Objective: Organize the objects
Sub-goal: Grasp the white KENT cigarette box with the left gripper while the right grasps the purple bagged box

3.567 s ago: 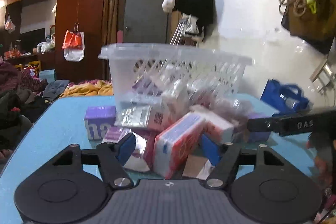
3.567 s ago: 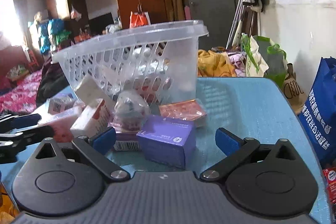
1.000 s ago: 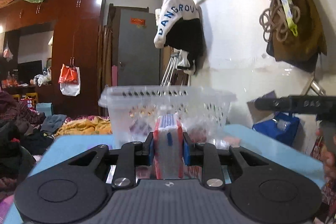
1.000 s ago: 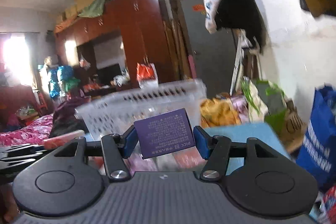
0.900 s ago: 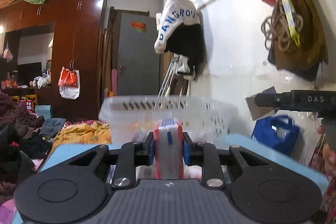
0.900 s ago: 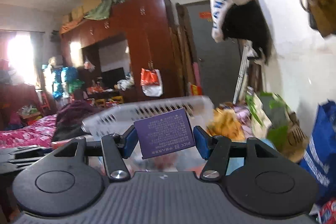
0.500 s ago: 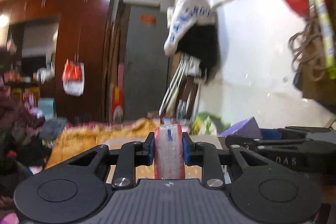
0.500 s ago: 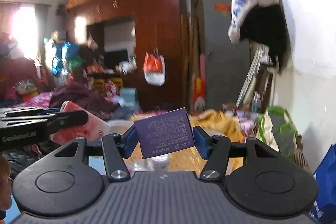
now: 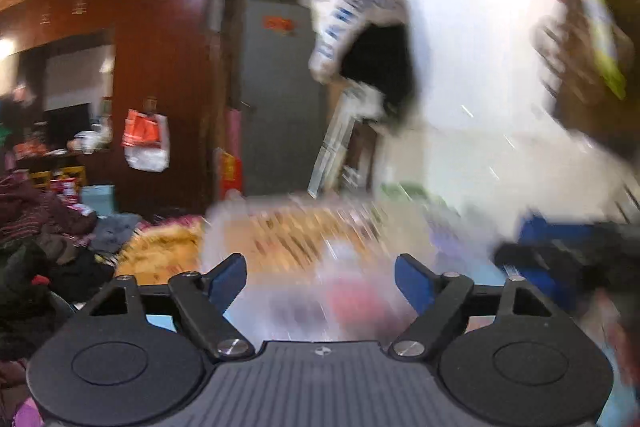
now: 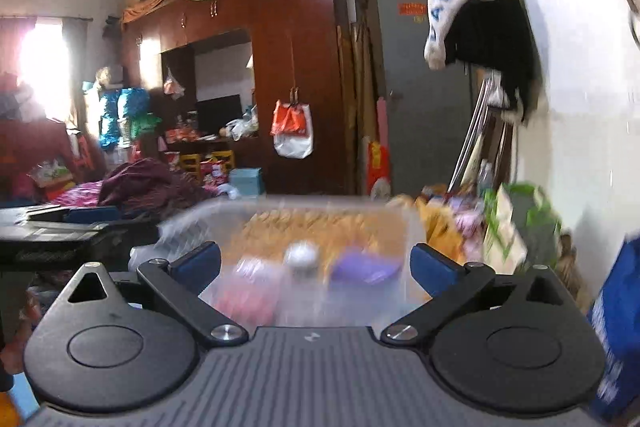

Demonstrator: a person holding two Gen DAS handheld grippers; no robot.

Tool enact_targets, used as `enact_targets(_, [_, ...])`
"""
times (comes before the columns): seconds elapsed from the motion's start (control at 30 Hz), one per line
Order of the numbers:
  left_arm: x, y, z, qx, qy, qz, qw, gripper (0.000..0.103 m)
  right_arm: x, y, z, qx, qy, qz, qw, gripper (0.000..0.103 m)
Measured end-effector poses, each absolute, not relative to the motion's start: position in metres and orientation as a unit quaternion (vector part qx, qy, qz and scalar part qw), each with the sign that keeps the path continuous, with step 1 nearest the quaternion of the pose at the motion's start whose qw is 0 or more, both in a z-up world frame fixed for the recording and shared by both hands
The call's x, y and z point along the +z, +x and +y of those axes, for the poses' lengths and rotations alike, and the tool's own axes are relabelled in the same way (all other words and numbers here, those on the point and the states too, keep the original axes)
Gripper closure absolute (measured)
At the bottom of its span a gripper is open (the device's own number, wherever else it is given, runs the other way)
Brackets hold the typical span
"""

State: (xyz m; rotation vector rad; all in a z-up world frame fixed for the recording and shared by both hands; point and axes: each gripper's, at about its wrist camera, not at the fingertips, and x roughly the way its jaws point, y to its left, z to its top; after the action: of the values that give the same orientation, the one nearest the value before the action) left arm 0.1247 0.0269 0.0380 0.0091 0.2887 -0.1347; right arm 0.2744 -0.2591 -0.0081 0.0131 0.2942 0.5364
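I see one clear plastic basket [image 10: 408,227], blurred, just ahead of both grippers at twelve o'clock. Inside it I count three things from the right wrist view: one purple box [image 10: 366,265] at one o'clock, one reddish packet [image 10: 244,293] at eleven o'clock, and one small white round item [image 10: 301,254] between them. My left gripper [image 9: 320,277] has its jaws spread wide with nothing between them. My right gripper [image 10: 316,269] is likewise spread and empty. The left view is too smeared for me to count its contents.
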Motion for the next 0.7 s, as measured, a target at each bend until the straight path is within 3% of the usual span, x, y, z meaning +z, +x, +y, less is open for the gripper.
enact_targets(0.23, [-0.033,0.09,0.001,-0.109,0.018,0.223,0.969,0.018,-0.063,0.287,-0.276,0.241,0.072,0.249,0.935,0.0])
enact_targets(0.57, [-0.048,0.095,-0.018,-0.106,0.052,0.25,0.961,0.021,-0.068,0.278,-0.262,0.254,0.026,0.252,0.933,0.0])
enact_targets(0.7, [-0.055,0.093,-0.026,-0.105,0.066,0.241,0.963,0.038,-0.068,0.28,-0.251,0.272,0.019,0.258,0.927,0.0])
